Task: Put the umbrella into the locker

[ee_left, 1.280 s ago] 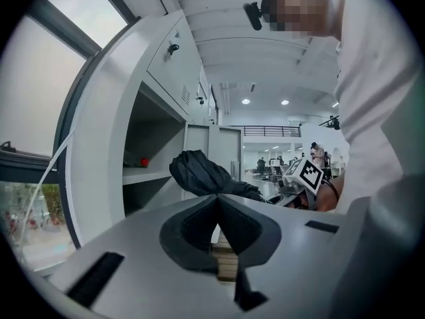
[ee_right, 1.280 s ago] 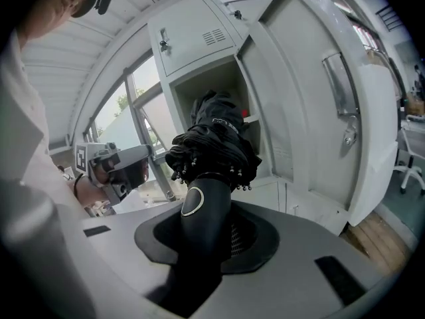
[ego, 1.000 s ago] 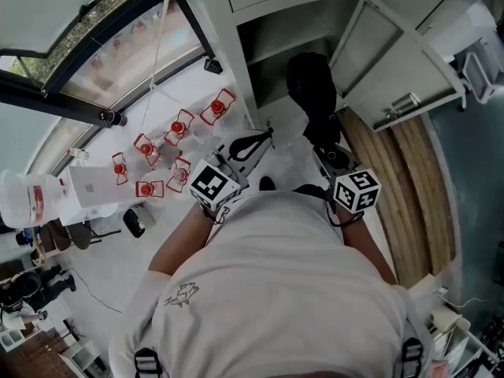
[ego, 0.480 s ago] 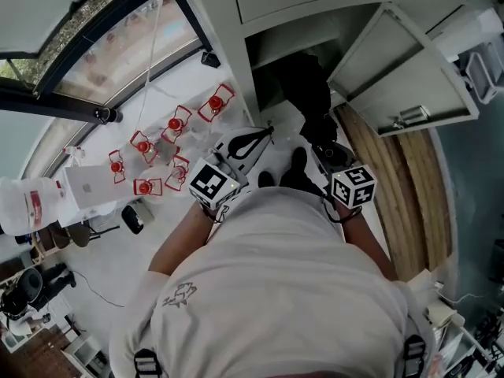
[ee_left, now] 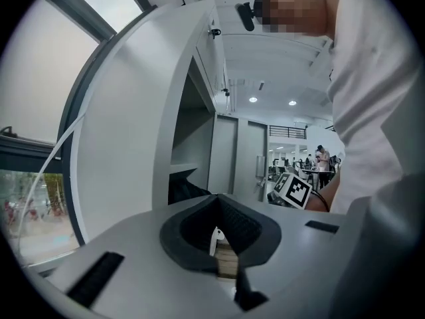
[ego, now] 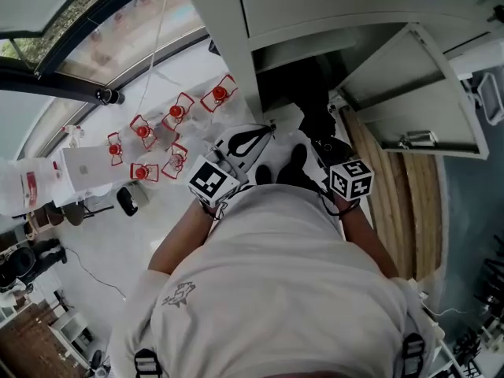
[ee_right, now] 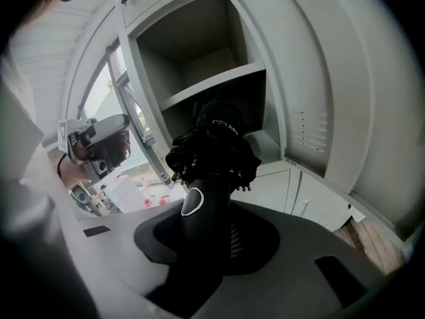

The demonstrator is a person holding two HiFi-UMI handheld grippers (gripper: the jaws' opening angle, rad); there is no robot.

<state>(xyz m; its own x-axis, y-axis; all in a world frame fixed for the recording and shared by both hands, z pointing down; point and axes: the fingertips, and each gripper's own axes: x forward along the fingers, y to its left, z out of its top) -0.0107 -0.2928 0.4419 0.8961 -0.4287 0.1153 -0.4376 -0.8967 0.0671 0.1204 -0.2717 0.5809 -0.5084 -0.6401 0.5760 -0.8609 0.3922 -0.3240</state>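
Close in at the person's chest, there are two grippers. The left gripper (ee_left: 219, 236) has its jaws together with nothing between them, just beside the locker's (ee_right: 147, 95) outer side wall. The right gripper (ee_right: 209, 231) is clenched on the handle of the one black folded umbrella (ee_right: 212, 153). The umbrella runs away from the jaws towards the locker. Its bunched canopy is at the mouth of the compartment below the single shelf (ee_right: 219, 78), and in the head view its far end lies in that dark opening. One locker door (ego: 409, 85) stands open, swung to the right. Left of the locker, six red-and-white items (ego: 176, 112) are scattered on the pale floor beside the window (ego: 94, 38). A wooden floor strip (ego: 402, 203) runs under the door.
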